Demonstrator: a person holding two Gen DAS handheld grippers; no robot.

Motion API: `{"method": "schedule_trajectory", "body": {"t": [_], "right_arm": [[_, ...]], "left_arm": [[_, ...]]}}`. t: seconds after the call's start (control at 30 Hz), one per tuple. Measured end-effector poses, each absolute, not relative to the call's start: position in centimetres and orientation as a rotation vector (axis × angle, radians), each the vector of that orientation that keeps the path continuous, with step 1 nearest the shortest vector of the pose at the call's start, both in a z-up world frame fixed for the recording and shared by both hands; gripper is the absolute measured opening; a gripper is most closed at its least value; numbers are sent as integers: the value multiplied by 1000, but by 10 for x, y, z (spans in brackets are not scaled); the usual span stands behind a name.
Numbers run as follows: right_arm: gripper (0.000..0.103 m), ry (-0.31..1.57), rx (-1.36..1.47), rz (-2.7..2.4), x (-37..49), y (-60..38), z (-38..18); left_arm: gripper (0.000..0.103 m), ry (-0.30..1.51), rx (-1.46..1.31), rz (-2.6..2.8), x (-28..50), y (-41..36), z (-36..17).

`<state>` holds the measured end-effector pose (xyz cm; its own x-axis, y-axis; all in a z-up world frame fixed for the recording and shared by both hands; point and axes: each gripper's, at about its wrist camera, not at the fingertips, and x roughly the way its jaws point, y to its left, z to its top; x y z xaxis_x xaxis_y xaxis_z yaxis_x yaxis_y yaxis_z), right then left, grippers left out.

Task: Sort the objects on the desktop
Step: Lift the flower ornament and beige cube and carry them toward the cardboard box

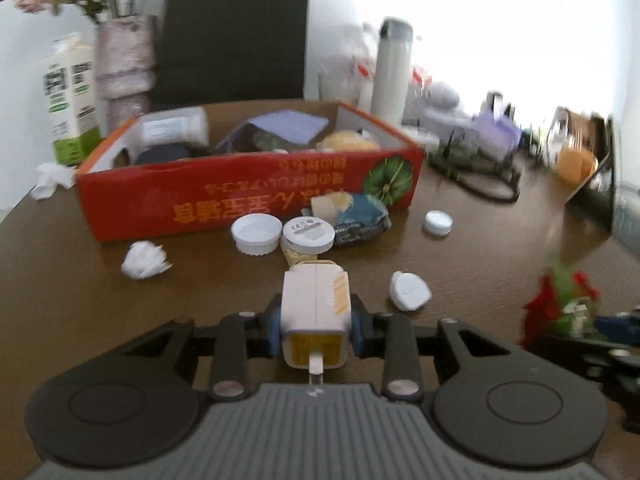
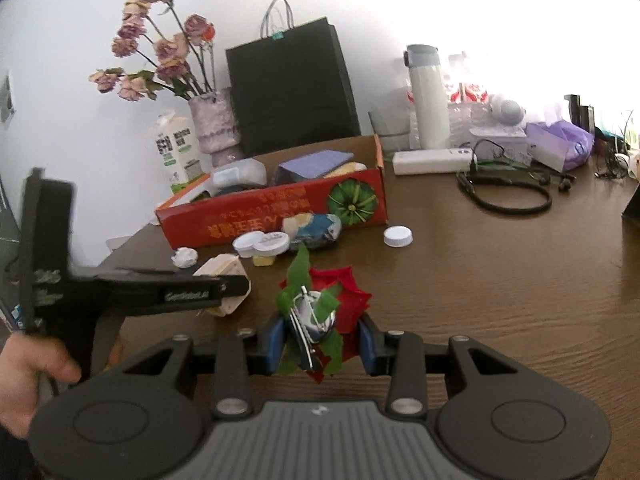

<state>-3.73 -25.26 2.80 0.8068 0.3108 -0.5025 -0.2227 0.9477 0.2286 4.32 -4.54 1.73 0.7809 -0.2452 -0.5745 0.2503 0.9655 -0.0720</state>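
My left gripper (image 1: 316, 326) is shut on a small cream box with a yellow end (image 1: 314, 300), its blue pads (image 1: 275, 330) pressing on both sides. The right wrist view shows that gripper from the side (image 2: 224, 286), holding the cream box (image 2: 226, 272) above the table. My right gripper (image 2: 322, 342) is shut on a red artificial rose with green leaves and a silver clip (image 2: 340, 300). The rose (image 1: 560, 300) also shows at the right of the left wrist view. A red cardboard box (image 1: 248, 196) (image 2: 280, 216) with several items inside stands farther back.
In front of the box lie white lids (image 1: 256, 234), a round tin (image 1: 308, 234), a blue packet (image 1: 360, 216), crumpled tissue (image 1: 144, 260) and white caps (image 1: 410, 290) (image 2: 397, 236). Behind stand a milk carton (image 2: 176, 152), a flower vase (image 2: 212, 124), a black bag (image 2: 292, 96), a white flask (image 2: 428, 96) and a black cable (image 2: 508, 196).
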Motion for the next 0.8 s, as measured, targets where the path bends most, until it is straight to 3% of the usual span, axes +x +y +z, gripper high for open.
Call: {"method": "schedule_trajectory", "body": {"t": [0.5, 0.8], "right_arm": [[36, 420, 123, 386, -136, -212, 34], [36, 333, 123, 359, -156, -215, 52]], "left_arm": [[32, 445, -39, -128, -126, -18, 45], [32, 380, -73, -145, -142, -25, 64]]}}
